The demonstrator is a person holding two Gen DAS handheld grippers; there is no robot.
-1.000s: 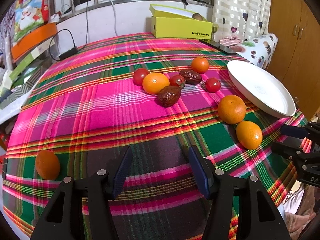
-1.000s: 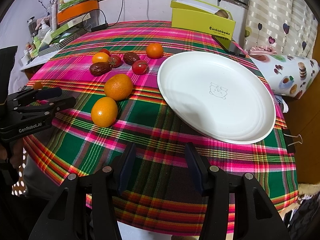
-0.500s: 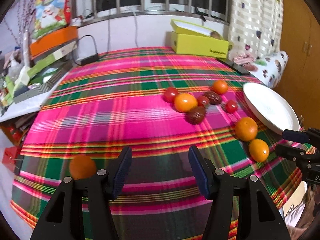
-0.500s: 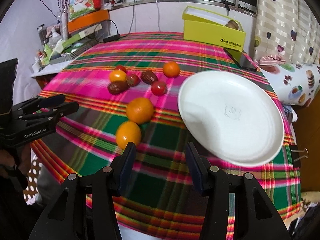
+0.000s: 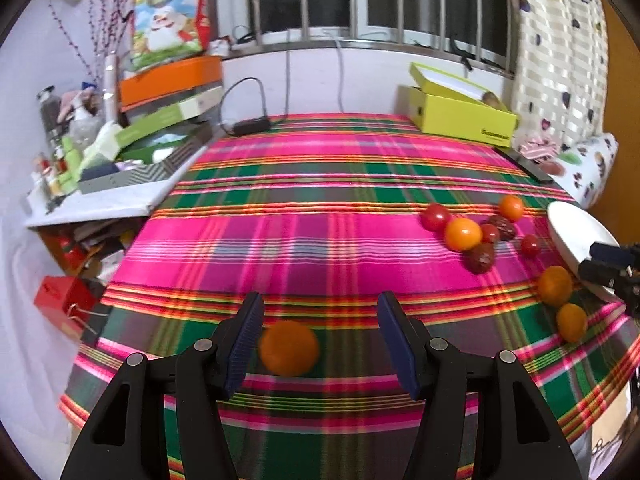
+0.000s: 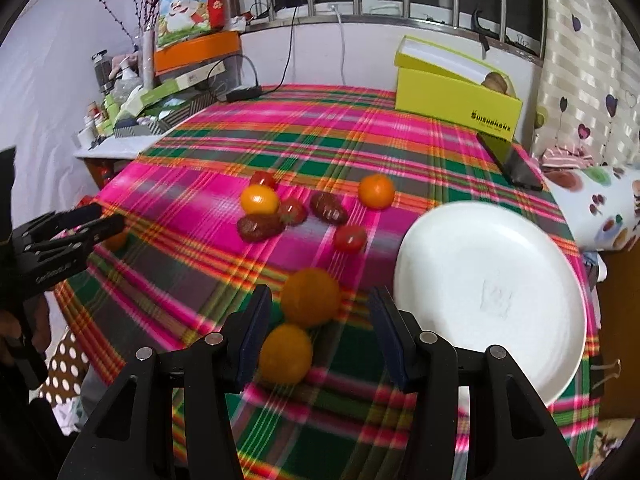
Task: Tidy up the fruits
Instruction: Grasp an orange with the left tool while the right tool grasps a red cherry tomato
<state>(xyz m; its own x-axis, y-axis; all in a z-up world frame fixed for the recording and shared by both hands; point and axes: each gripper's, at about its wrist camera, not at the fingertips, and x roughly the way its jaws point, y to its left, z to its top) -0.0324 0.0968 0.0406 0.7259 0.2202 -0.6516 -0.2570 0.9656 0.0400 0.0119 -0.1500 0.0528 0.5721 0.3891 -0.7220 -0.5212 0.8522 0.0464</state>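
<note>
My left gripper (image 5: 320,340) is open, and a lone orange (image 5: 289,347) lies on the plaid cloth between its fingers, close to the left pad. My right gripper (image 6: 318,334) is open too, with one orange (image 6: 285,354) near its left pad and a second orange (image 6: 311,297) just beyond. Farther back lie a cluster of cherry tomatoes (image 6: 350,238), dates (image 6: 329,208), a yellow-orange fruit (image 6: 259,200) and a small orange (image 6: 376,191). The white plate (image 6: 488,292) sits empty to the right of the right gripper.
A yellow box (image 6: 456,100) stands at the table's far edge, with a dark phone (image 6: 514,164) near it. Cluttered boxes and bottles (image 5: 120,136) crowd a side shelf on the left. The table's near edge runs just below both grippers.
Both grippers swung left and pulled back. The lone orange now lies between the left fingers; the two near oranges now lie between the right fingers.
</note>
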